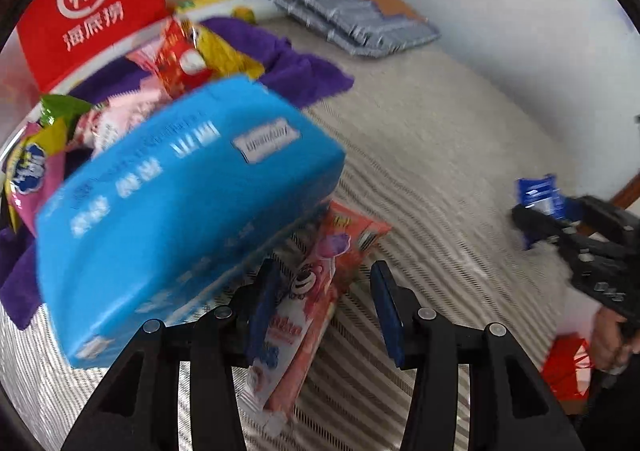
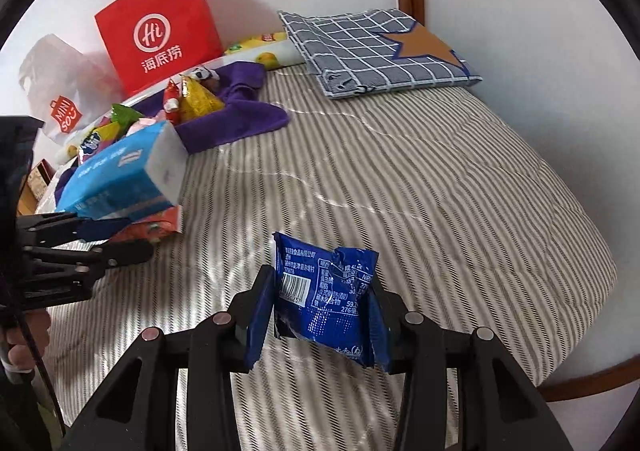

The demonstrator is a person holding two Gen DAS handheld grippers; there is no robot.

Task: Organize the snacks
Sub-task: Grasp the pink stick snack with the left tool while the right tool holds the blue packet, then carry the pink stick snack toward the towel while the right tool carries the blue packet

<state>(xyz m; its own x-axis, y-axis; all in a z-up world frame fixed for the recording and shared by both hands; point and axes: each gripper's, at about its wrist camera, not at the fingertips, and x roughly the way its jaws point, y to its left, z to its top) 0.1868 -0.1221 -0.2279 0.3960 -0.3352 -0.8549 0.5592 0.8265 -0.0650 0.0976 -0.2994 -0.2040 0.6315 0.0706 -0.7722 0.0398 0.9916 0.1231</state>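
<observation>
Striped bedspread [image 2: 400, 179], red "Hi" paper bag [image 2: 160, 27], "MINISO" bag [image 2: 64, 113].

We are reading a white "Hi" in a ring on the red paper bag [image 2: 160, 35], with the three characters 海底捞 printed beneath it. Left of it, we are making out "MINISO" on a small red tag printed on the white bag [image 2: 52, 91]. On the dark blue snack packet [image 2: 326, 291] we are seeing a barcode, small Chinese print with 食品有限公司 in it, and the figures "59.2" and "276" in its table. The blue tissue pack [image 1: 180, 203] is showing large white characters and a small label, both too blurred for us to read.
</observation>
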